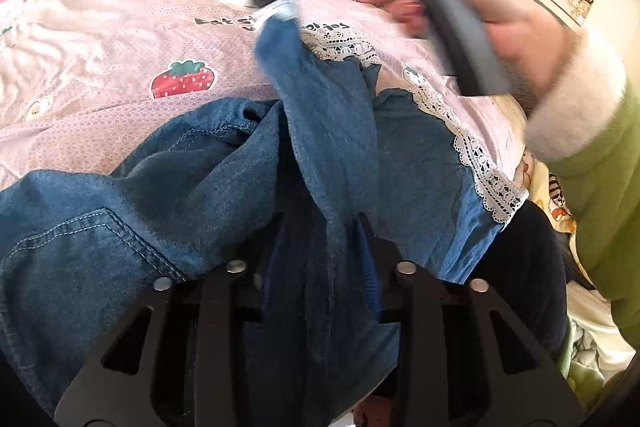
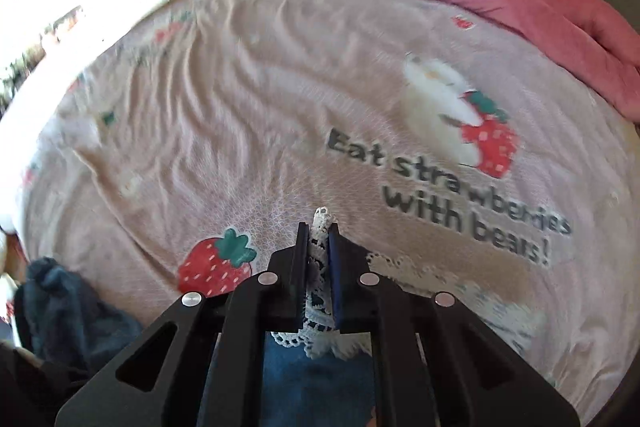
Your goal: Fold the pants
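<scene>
Your right gripper (image 2: 318, 267) pinches the blue denim pants' (image 1: 328, 155) white lace hem (image 2: 318, 291); your left gripper (image 1: 320, 251) clamps bunched denim above the pink strawberry-print bedsheet (image 2: 240, 107).

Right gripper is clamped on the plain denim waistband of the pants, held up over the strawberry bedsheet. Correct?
Not quite. The right gripper is shut on the white lace trim at a hem of the denim pants, not a plain waistband; the right wrist view shows lace between its fingers. The rest holds: it is over the strawberry bedsheet.

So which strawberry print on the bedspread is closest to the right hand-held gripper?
The lone strawberry just left of the right hand-held gripper; the other big one sits farther off, beside the bear.
</scene>
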### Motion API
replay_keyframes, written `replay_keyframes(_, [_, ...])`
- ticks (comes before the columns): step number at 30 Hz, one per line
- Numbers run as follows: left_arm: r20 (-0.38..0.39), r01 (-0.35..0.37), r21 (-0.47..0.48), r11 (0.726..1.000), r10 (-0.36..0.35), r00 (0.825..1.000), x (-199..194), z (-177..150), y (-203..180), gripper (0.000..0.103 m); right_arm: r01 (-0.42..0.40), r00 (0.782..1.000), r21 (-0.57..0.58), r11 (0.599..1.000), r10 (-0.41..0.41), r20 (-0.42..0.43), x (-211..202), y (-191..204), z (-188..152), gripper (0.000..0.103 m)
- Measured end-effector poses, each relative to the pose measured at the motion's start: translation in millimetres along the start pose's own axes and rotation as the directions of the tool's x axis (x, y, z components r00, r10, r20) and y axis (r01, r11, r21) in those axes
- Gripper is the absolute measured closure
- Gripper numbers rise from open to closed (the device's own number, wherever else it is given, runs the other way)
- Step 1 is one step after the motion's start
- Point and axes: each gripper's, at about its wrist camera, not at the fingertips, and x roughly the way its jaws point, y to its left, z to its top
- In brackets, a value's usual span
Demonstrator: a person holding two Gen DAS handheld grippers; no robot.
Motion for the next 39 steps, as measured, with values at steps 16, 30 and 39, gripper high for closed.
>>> replay_keyframes(16, [0.022, 0.024, 0.159, 0.987, -0.028, 0.999, -13, -15, -43, 0.101, -0.048, 0.988, 0.368, 0.929, -0.009, 0.153, -149, -94, -225, 0.095])
replay_keyframes(30, [0.012, -0.037, 0.225, 0.974, 0.035, 0.999, -20, -32, -54, 0.101, -0.139, 0.986, 0.357, 0.924, 0.095, 0.137, -158, -81, -287, 0.095])
replay_keyframes(39, [-0.048, -0.039, 0.355, 0.934, 0.060, 0.997, -11, -53, -77, 0.101, -0.142, 0.989, 0.391, 0.909, 0.115, 0.093, -155, -97, -316, 0.094])
